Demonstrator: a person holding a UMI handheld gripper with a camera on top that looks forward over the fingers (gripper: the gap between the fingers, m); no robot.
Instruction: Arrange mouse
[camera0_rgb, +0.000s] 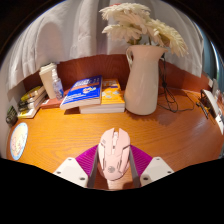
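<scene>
A pale pink computer mouse (114, 155) sits between my gripper's (114, 166) two fingers, its nose pointing away from me. Both magenta pads (88, 159) press on its sides, so the fingers are shut on it. The mouse is over the front part of the wooden desk (70, 135). Whether it rests on the desk or is held just above it cannot be told.
A white vase (142, 78) with dried flowers stands beyond the mouse, to the right. Books (84, 92) lie stacked at the back middle, and more books and boxes (32, 100) at the left. A round white object (18, 141) lies at the desk's left edge. Cables (180, 100) run at the right.
</scene>
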